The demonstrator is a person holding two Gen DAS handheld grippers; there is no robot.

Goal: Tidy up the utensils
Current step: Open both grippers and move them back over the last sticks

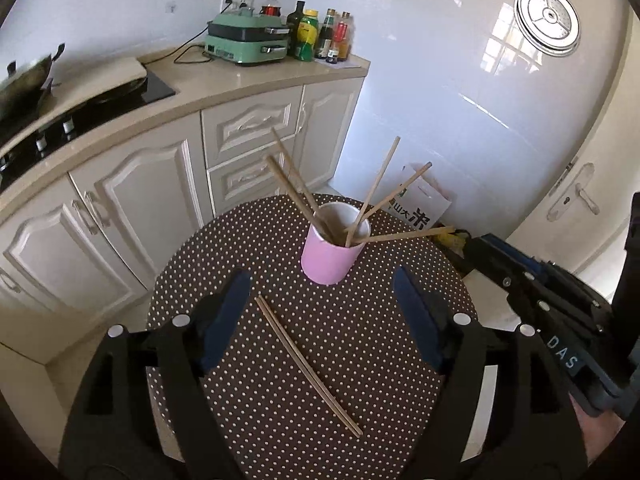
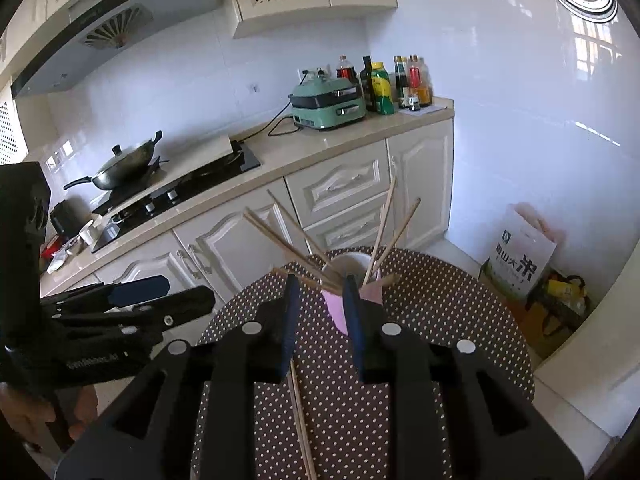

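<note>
A pink cup (image 1: 330, 254) stands on the polka-dot table (image 1: 256, 400) and holds several wooden chopsticks (image 1: 374, 188) fanned outward. A pair of chopsticks (image 1: 306, 366) lies flat on the table in front of the cup. My left gripper (image 1: 322, 298) is open above the table, with the lying pair between its blue pads. My right gripper (image 2: 320, 300) is partly open and empty, just in front of the cup (image 2: 336, 308); the lying pair (image 2: 302, 428) runs beneath it. The right gripper also shows in the left wrist view (image 1: 492, 250) beside the cup.
The small round table stands near cream kitchen cabinets (image 1: 120, 208) with a stove, a wok (image 2: 124, 164) and a green appliance (image 1: 248, 42) on the counter. A rice bag (image 2: 520, 256) sits on the floor by the white wall. A door (image 1: 576, 196) is at right.
</note>
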